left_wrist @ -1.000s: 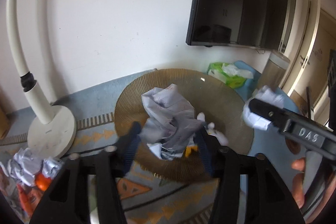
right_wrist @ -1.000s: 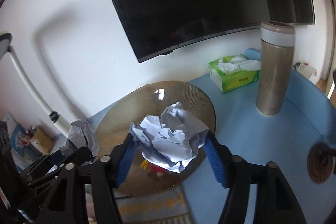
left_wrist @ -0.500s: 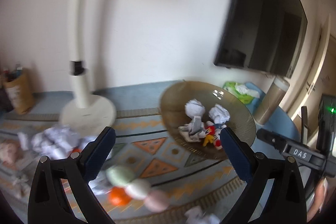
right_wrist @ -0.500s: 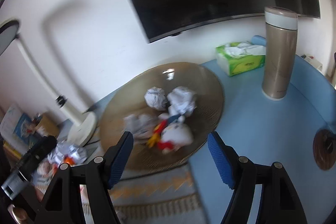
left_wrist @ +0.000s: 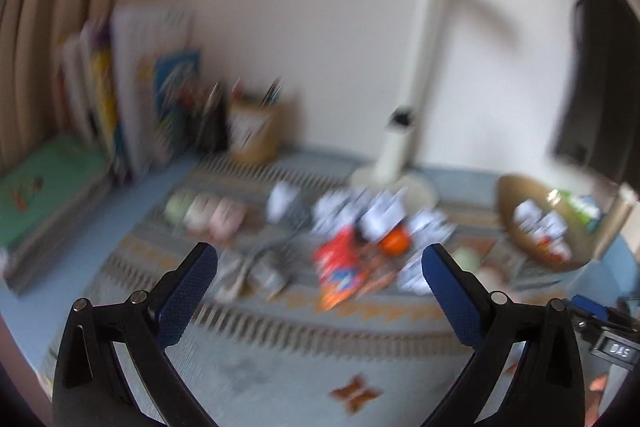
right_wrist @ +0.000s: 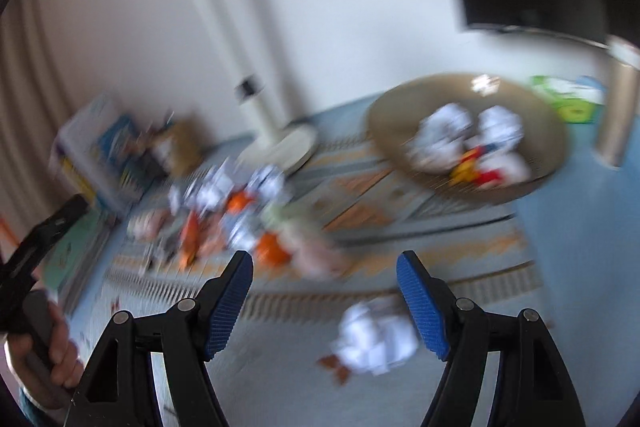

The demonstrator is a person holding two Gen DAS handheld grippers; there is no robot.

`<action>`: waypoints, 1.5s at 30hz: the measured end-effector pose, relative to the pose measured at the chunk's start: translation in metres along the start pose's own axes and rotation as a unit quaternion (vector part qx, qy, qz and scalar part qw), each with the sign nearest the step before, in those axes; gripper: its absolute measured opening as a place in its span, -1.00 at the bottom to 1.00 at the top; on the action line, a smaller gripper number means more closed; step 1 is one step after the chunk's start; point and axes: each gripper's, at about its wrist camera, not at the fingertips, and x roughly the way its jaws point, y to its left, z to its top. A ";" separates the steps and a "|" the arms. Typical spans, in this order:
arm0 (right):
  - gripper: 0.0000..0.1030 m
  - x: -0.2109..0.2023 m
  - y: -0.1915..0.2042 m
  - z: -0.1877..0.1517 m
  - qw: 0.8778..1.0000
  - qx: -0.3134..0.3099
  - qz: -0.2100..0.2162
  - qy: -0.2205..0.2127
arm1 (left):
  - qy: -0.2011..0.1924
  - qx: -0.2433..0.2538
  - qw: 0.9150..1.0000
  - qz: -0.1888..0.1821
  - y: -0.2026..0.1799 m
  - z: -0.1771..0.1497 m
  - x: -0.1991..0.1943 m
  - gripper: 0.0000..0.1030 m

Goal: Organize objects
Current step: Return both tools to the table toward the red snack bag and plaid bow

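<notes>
Nearest in the left wrist view, the left claw (left_wrist: 319,269) is seen with its jaws opening, spread very wide, and nothing is held between its blue pads. In the right wrist view, the right claw (right_wrist: 325,277) is spread to a middling width and is likewise empty; a crumpled paper ball (right_wrist: 376,337) is seen lying on the patterned mat (right_wrist: 400,215) just below and between its fingers, untouched. At the left edge of that view, a hand (right_wrist: 48,351) is seen gripping the other tool's handle. Farther out, a blurred heap of paper balls, orange items and pale round things (left_wrist: 360,227) is spread over the mat on the blue desk (right_wrist: 580,247). Beyond the heap, to the right, a brown woven bowl (right_wrist: 388,123) is seen holding paper balls and a red-and-yellow toy (right_wrist: 476,167). Behind, a white lamp (left_wrist: 404,147) stands by the wall, with books (left_wrist: 132,87) at the left.
</notes>
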 end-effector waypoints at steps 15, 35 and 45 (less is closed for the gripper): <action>0.61 0.069 0.063 -0.048 0.993 -0.112 -0.018 0.019 | 0.040 -0.011 0.999 0.010 0.029 -0.051 0.052 0.99; 0.58 0.107 0.152 0.020 0.983 -0.155 0.064 0.070 | 0.129 0.152 0.978 -0.065 0.090 -0.002 0.109 0.97; 0.07 0.197 0.192 0.026 0.977 -0.168 0.043 0.123 | 0.156 0.240 0.951 -0.116 0.065 -0.004 0.155 0.03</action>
